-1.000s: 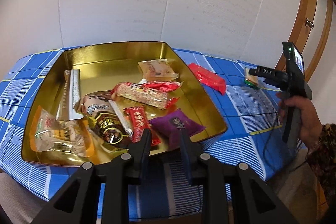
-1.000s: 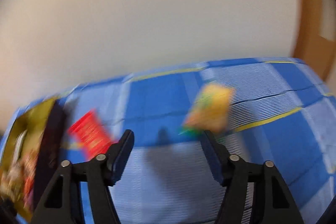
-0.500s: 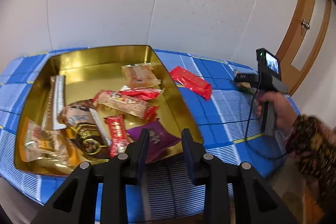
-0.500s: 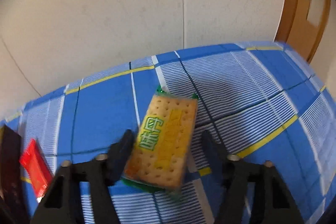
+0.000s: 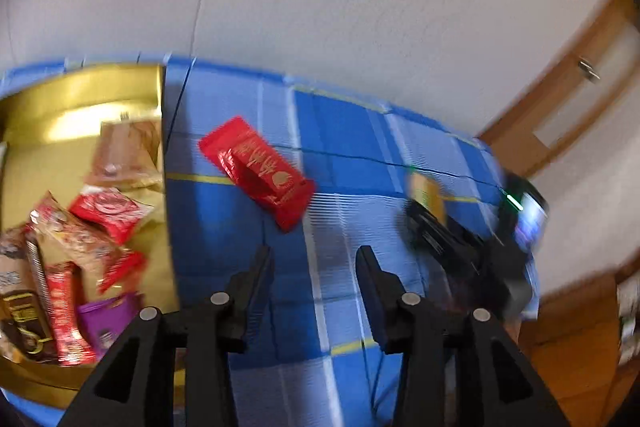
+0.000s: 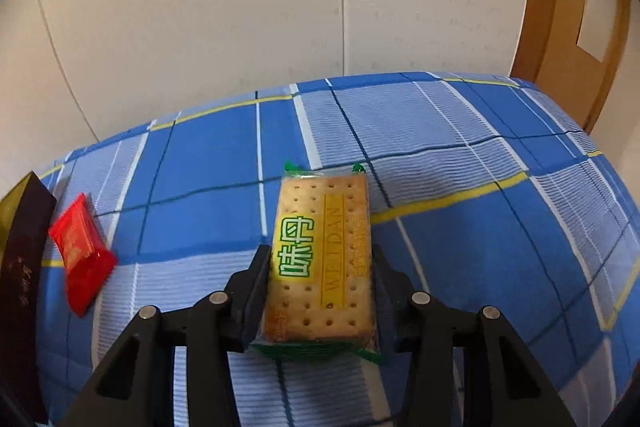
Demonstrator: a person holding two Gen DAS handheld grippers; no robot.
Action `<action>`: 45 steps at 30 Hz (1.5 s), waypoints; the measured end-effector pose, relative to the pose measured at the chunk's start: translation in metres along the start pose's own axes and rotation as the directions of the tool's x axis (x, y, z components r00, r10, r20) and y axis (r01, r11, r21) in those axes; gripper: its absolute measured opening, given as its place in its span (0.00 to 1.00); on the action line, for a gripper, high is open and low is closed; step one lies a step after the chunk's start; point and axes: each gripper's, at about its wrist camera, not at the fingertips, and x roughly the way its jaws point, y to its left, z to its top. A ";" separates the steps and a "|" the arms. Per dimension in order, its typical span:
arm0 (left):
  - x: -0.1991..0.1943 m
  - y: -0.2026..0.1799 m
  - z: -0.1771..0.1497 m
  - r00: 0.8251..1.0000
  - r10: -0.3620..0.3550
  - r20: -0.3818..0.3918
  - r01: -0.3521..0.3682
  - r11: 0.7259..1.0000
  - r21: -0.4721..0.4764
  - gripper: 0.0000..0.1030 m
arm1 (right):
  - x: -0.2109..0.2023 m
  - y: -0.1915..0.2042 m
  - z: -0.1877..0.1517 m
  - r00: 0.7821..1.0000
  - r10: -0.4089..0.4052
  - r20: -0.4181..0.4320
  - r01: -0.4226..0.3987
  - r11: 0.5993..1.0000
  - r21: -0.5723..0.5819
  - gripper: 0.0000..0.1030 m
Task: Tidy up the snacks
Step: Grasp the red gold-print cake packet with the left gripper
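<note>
A yellow cracker packet [image 6: 322, 259] with green ends lies on the blue checked cloth, between the fingers of my right gripper [image 6: 320, 259], whose jaws stand close against its long sides. A red snack packet [image 5: 256, 171] lies on the cloth ahead of my left gripper [image 5: 314, 267], which is open and empty; it also shows in the right wrist view [image 6: 80, 259]. The gold tin [image 5: 80, 95] holds several wrapped snacks at the left. The right gripper [image 5: 452, 235] and the cracker packet [image 5: 428, 195] show blurred in the left wrist view.
The blue checked cloth [image 6: 480, 219] covers the table. The tin's dark outer wall [image 6: 20, 267] stands at the far left in the right wrist view. A white wall runs behind, and a wooden door [image 6: 568, 7] stands at the right.
My left gripper has swung right, from over the tin to face the red packet. My right gripper has moved forward over the cracker packet and narrowed around it.
</note>
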 end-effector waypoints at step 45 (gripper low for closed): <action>0.100 -0.022 0.026 0.934 0.344 0.093 -0.357 0.904 0.237 0.50 | -0.003 -0.009 -0.004 0.999 0.050 0.015 -0.051 0.997 0.060 0.47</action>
